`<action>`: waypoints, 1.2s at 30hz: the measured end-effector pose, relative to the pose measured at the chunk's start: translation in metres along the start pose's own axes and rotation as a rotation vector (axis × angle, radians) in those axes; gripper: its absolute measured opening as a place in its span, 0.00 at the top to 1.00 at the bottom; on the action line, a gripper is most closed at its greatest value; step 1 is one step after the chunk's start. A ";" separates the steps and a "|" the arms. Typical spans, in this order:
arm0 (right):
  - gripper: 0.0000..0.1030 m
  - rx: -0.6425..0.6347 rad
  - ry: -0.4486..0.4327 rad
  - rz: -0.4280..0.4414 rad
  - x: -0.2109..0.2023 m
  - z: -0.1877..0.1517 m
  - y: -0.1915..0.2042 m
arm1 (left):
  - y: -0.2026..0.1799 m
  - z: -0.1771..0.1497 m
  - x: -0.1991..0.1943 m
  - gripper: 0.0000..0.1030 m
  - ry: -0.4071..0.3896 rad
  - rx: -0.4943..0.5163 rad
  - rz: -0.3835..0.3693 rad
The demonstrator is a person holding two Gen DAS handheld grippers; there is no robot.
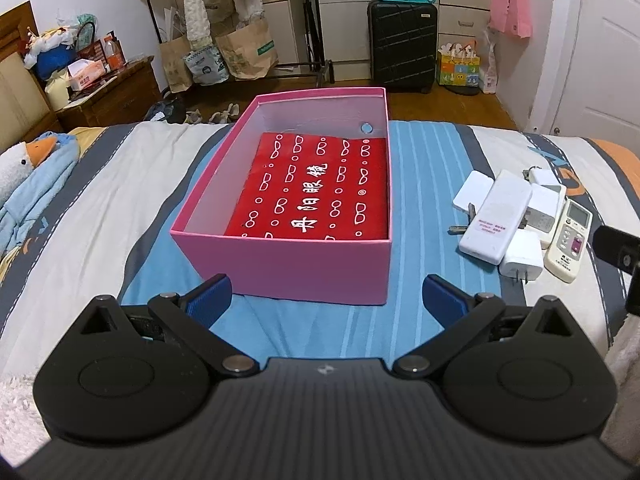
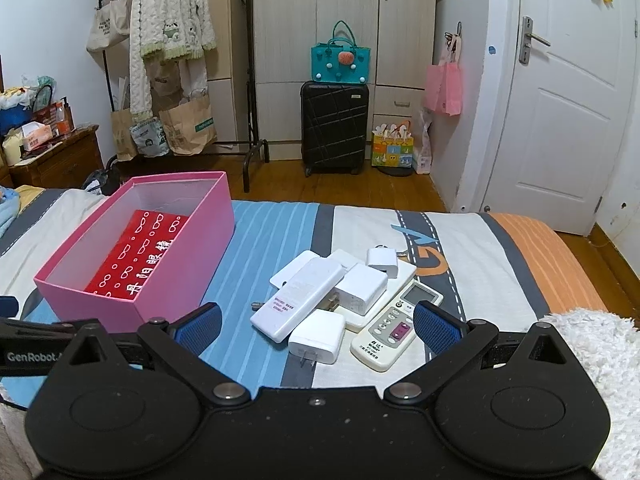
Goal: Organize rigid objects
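While both jaws gape empty: glossy pink cardboard box (image 1: 316, 268), smooth white plastic chargers (image 2: 316, 338) on striped bedsheet (image 2: 264, 240).

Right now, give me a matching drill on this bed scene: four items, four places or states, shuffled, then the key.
Items:
1. pink box
2. red bag
3. remote control
4. right gripper

Places/states:
A. open, holding nothing
B. at the right edge of the white pile
C. lying flat inside the box
D. on the bed, left of the pile, lid off

Pairs: 1-D, 2-C, 3-B, 4-A
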State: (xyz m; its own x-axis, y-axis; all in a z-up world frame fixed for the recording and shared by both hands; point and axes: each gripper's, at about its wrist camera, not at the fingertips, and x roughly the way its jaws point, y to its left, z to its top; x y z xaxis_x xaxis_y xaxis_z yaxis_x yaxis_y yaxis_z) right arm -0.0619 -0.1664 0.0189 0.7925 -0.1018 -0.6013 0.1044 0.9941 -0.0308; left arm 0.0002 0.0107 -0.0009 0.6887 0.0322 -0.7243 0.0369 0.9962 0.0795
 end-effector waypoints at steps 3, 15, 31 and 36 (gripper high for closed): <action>0.00 0.001 0.002 -0.005 -0.001 0.001 -0.001 | -0.002 -0.001 -0.002 0.00 -0.013 0.004 0.001; 0.00 -0.009 0.004 -0.005 -0.005 0.003 0.000 | -0.001 -0.006 -0.007 0.00 -0.061 -0.005 -0.022; 0.00 -0.019 0.008 -0.003 -0.006 0.003 0.004 | -0.004 -0.010 -0.003 0.00 -0.057 0.004 -0.042; 0.00 -0.025 0.015 -0.004 -0.005 0.003 0.005 | -0.004 -0.011 -0.003 0.00 -0.051 0.001 -0.046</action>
State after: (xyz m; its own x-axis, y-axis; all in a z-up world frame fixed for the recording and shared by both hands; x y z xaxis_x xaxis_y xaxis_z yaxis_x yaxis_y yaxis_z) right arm -0.0635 -0.1607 0.0239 0.7832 -0.1051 -0.6129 0.0924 0.9943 -0.0525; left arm -0.0101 0.0079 -0.0068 0.7223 -0.0177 -0.6914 0.0703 0.9964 0.0478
